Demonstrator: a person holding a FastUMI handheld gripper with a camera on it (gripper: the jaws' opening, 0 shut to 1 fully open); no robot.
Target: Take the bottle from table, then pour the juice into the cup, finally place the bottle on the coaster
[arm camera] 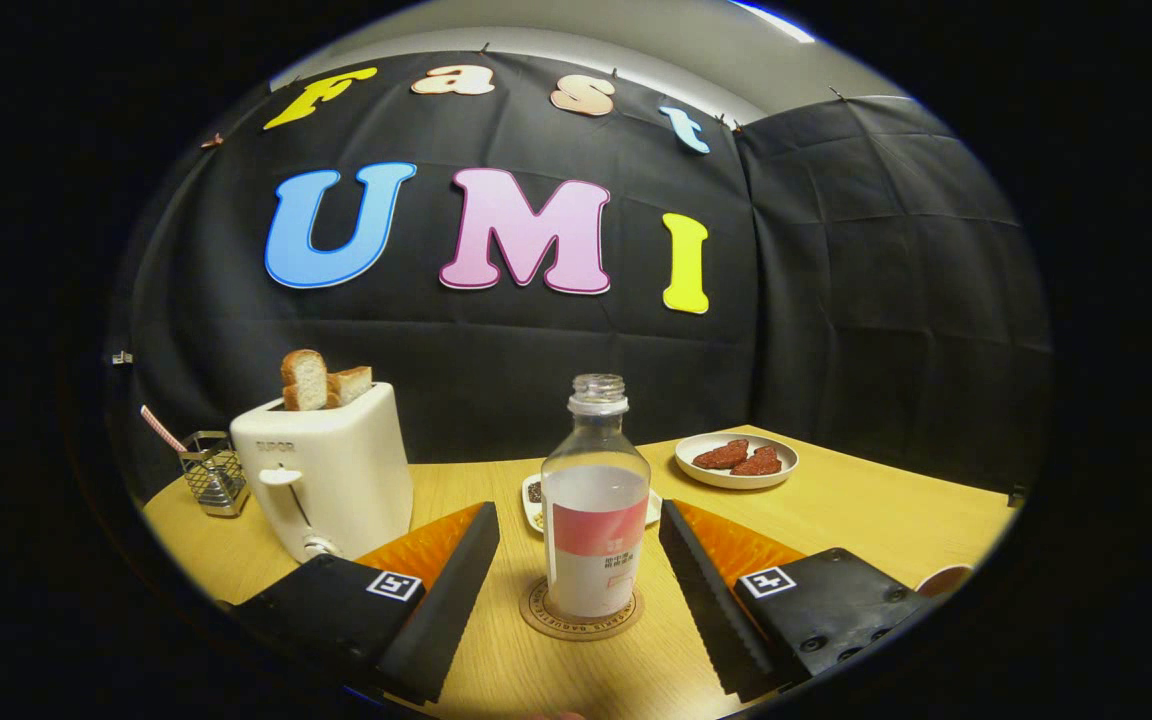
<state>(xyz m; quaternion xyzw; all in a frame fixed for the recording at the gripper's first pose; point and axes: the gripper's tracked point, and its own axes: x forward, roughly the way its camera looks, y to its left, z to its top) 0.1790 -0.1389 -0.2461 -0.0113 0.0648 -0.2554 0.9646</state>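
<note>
Looks basically done: clear capless plastic bottle (595,500) sits on the round cork coaster (581,612), gripper (576,570) jaws spread open, not touching it.

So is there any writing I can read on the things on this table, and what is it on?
"SUPOR": on the front of the toaster.
Ring of print around the coaster: too blurred to read.
Label on the bottle: print too small to read.
Square marks on the gripper: patterns, no words; its fingers stand open either side of the bottle.
</note>
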